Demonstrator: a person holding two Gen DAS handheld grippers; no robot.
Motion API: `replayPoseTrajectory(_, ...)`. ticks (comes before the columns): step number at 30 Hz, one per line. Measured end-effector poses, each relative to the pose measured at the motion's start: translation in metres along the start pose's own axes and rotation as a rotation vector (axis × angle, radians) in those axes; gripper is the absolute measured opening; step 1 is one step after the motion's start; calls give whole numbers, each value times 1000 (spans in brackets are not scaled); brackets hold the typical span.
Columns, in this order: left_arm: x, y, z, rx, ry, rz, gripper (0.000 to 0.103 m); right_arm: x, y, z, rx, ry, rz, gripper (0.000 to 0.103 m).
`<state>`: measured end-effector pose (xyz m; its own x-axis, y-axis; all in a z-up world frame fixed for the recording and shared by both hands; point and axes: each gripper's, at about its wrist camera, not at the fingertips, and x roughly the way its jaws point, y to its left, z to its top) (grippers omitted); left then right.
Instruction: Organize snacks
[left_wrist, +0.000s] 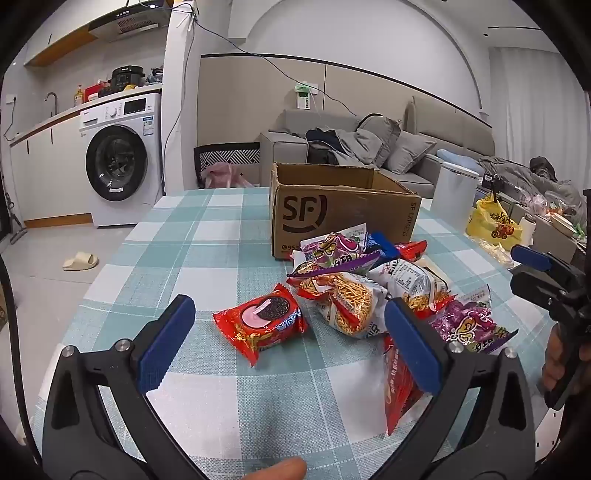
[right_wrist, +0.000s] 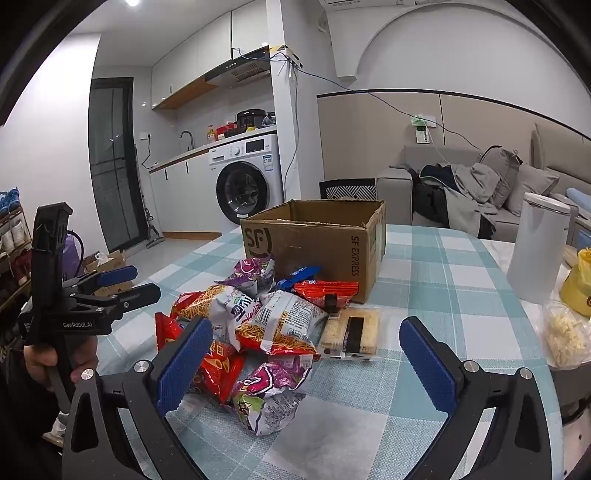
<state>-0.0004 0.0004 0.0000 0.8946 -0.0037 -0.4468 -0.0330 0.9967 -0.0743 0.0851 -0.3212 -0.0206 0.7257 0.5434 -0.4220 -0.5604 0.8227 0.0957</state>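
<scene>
A heap of snack packets lies on the checked tablecloth in front of an open cardboard box. A red cookie packet lies apart at the heap's left. A clear-wrapped wafer pack rests at the heap's right. My left gripper hovers open above the table, the cookie packet just beyond its fingers. My right gripper is open too, a purple packet below and between its blue pads. Each gripper shows at the edge of the other view, held by a hand.
A white canister and a yellow bag stand at the table's right side, with a clear bag of pale snacks. A washing machine, a slipper on the floor and a sofa lie beyond the table.
</scene>
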Motion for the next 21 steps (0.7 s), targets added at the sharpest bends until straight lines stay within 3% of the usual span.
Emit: replayPoseTrajectory(21, -1, 2, -1, -3, 10, -3, 102, 1, 1, 0, -6, -4, 12, 103)
